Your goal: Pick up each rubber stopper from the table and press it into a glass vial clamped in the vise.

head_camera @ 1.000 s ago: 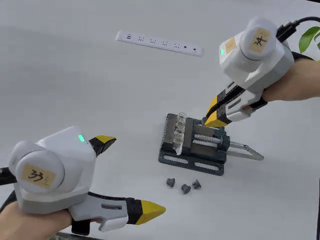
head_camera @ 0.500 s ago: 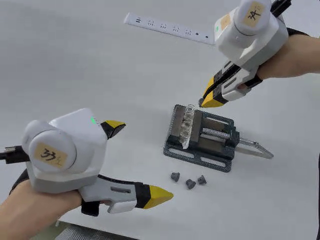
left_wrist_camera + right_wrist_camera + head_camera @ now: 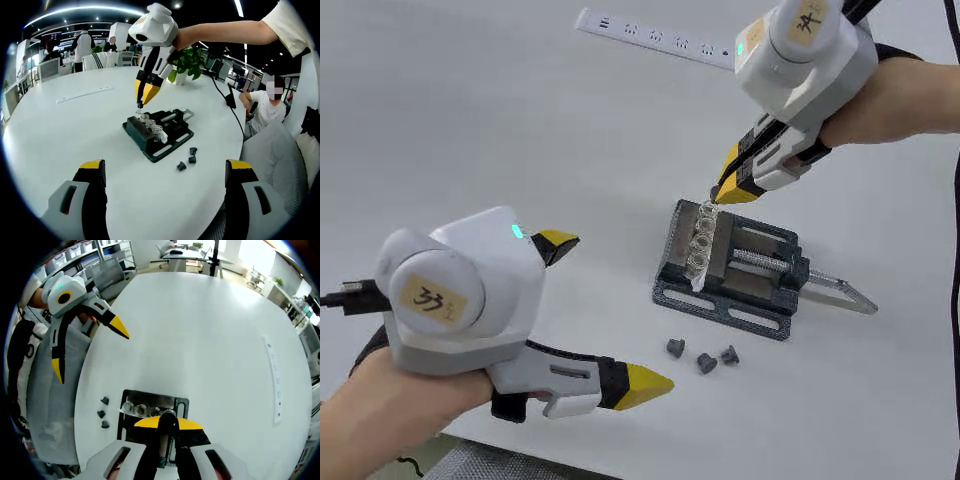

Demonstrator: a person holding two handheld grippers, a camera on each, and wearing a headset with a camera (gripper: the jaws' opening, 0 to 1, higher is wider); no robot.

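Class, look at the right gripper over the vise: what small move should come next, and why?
Probably lower the right gripper straight down. It seems shut on a small dark stopper and hangs just above the end vial in the vise, so a short press should seat it. The three stoppers on the table come after.

A white power strip lies flat, and a leafy potted plant stands well apart from it.
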